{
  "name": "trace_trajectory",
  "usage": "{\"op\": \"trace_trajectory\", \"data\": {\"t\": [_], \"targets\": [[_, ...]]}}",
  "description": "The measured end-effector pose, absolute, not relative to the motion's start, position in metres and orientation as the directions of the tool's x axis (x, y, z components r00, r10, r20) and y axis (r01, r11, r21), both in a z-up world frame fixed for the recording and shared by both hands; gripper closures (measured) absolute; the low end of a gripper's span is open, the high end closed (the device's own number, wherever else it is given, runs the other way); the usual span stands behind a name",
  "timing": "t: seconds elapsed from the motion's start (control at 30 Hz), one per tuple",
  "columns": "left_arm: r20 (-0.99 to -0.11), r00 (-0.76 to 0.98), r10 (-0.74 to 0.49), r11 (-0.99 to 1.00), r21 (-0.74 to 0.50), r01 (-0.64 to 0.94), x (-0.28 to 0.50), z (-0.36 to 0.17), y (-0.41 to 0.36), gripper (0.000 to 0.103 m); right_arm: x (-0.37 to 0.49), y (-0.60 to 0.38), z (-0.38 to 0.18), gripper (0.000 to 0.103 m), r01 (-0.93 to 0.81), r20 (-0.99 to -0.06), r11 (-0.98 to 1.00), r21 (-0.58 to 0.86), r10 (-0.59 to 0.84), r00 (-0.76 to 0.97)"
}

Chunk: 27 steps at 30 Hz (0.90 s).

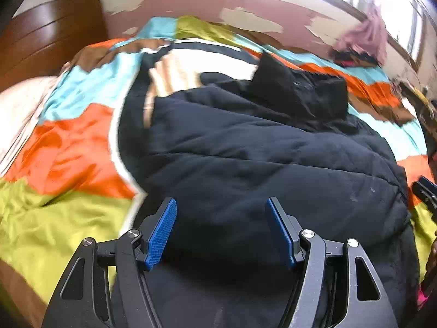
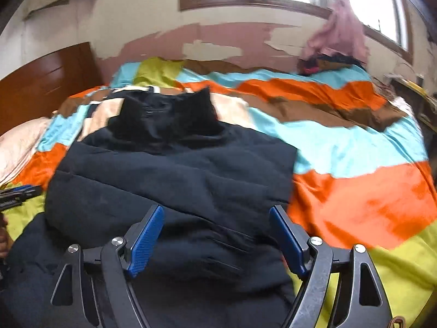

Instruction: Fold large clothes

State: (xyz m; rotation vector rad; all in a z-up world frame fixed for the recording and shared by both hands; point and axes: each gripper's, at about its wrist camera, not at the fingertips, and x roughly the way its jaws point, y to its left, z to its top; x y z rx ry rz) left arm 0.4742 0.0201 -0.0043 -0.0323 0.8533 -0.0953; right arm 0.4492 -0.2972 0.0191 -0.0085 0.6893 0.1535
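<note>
A dark navy quilted puffer jacket (image 2: 169,180) lies on a satin bedspread of orange, turquoise, lime and brown bands (image 2: 363,191), filling the centre and lower half of both views. Its long axis runs from the bottom of the frame up toward the middle, with the black collar (image 2: 166,114) at the far end, pointing at the peeling pink and cream wall (image 2: 218,38); in the left wrist view the same axis leans toward the upper right. The quilting seams cross it sideways, and a thick fold of fabric lies over the near part. The right gripper (image 2: 215,232) hangs over the jacket's near end at the bottom centre, its blue-padded fingers (image 2: 144,240) spread wide, with cloth below the gap and no pinch visible. The left gripper (image 1: 221,229) is likewise spread above the dark fabric, gripping nothing. A brown wooden headboard (image 2: 46,87) sits at the upper left.
</note>
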Motion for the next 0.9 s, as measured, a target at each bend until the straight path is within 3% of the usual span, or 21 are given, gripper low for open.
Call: {"op": "trace_trajectory", "data": {"t": [0.17, 0.27, 0.43, 0.67, 0.83, 0.9], "targets": [[-0.799, 0.598, -0.056, 0.993, 0.018, 0.117, 0.492, -0.039, -0.008, 0.042, 0.477, -0.266, -0.024, 0.026, -0.211, -0.713, 0.975, 0.069, 0.196, 0.673], [-0.773, 0.633, -0.038, 0.993, 0.042, 0.111, 0.490, -0.052, -0.012, 0.038, 0.482, -0.270, -0.050, 0.025, -0.222, -0.693, 0.970, 0.099, 0.227, 0.684], [-0.757, 0.653, -0.025, 0.999, 0.011, 0.050, 0.495, -0.071, -0.003, 0.016, 0.481, -0.275, -0.065, 0.025, -0.230, -0.646, 0.963, 0.138, 0.264, 0.716], [-0.757, 0.652, -0.034, 0.999, -0.036, 0.010, 0.497, -0.075, 0.006, 0.002, 0.481, -0.276, -0.071, 0.025, -0.229, -0.631, 0.964, 0.138, 0.264, 0.730], [-0.752, 0.657, -0.062, 0.997, -0.077, 0.006, 0.494, -0.074, 0.011, 0.002, 0.478, -0.276, -0.070, 0.023, -0.233, -0.623, 0.963, 0.135, 0.266, 0.736], [-0.755, 0.654, -0.040, 0.999, -0.052, 0.001, 0.493, -0.071, 0.008, 0.002, 0.478, -0.273, -0.069, 0.017, -0.242, -0.627, 0.962, 0.126, 0.266, 0.732]]}}
